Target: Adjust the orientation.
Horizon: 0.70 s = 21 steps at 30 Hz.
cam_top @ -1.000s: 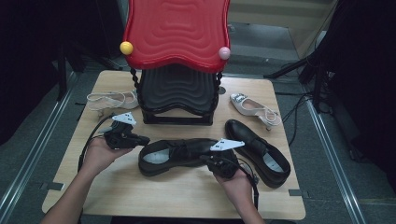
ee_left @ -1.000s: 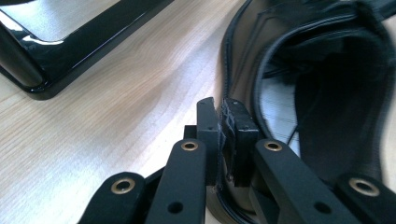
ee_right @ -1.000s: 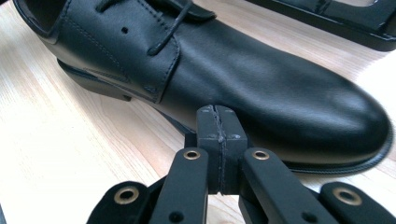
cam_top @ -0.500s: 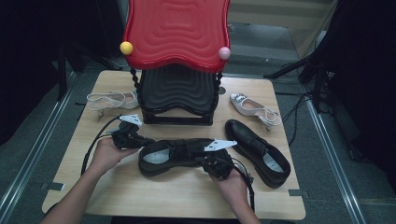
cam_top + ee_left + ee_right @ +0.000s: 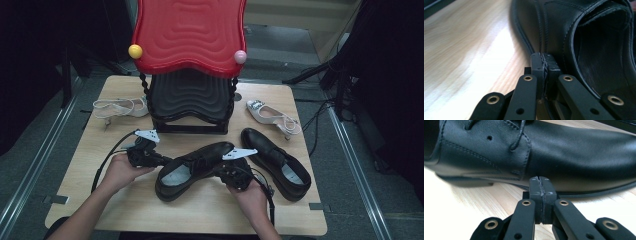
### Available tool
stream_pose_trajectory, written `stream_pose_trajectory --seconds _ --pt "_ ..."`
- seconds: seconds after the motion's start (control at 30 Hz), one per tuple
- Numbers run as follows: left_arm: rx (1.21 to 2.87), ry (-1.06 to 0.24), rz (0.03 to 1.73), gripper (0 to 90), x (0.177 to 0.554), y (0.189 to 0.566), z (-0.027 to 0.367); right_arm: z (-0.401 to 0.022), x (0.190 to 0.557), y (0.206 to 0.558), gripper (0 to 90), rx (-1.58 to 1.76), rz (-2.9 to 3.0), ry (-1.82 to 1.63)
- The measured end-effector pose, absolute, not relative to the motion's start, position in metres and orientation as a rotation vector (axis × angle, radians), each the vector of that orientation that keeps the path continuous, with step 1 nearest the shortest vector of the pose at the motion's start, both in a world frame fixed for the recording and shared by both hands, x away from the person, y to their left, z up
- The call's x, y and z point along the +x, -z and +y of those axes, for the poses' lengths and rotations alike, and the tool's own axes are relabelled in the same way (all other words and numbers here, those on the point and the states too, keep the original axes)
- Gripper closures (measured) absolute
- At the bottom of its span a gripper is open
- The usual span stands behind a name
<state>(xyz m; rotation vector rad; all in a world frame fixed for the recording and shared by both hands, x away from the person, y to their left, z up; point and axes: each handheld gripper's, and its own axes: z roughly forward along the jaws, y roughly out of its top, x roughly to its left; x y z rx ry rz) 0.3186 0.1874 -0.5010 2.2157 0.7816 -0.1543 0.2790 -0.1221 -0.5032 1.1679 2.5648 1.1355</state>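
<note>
Low in the middle of the high view, the near black shoe [image 5: 192,169] is lying on its sole on the wooden table [image 5: 90,165], toe pointing up and right, heel at lower left. Left gripper [image 5: 159,161] is sitting at the shoe's heel end, jaws pressed together with nothing between them; in the left gripper view its tips [image 5: 544,65] are resting right against the heel leather beside the shoe opening. Right gripper [image 5: 223,172] is sitting against the shoe's side at lower right of it, jaws also pressed together and empty; in the right gripper view the tips [image 5: 540,187] are sitting just at the sole edge below the laces. A hand is gripping each tool from the bottom edge. Second black shoe [image 5: 277,161] is lying just right of the first. Above them a black rack [image 5: 190,102] with a red wavy top [image 5: 189,32] is standing mid-frame. One white heeled sandal [image 5: 120,107] is lying at the rack's left, another [image 5: 272,116] at its right.
</note>
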Motion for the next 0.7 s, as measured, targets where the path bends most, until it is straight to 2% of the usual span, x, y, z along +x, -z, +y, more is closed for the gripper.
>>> stream_pose_trajectory --seconds 0.7 --pt "2.164 0.146 0.845 89.3 0.290 0.501 0.167 -0.131 0.292 0.499 90.0 1.272 2.555 -1.169"
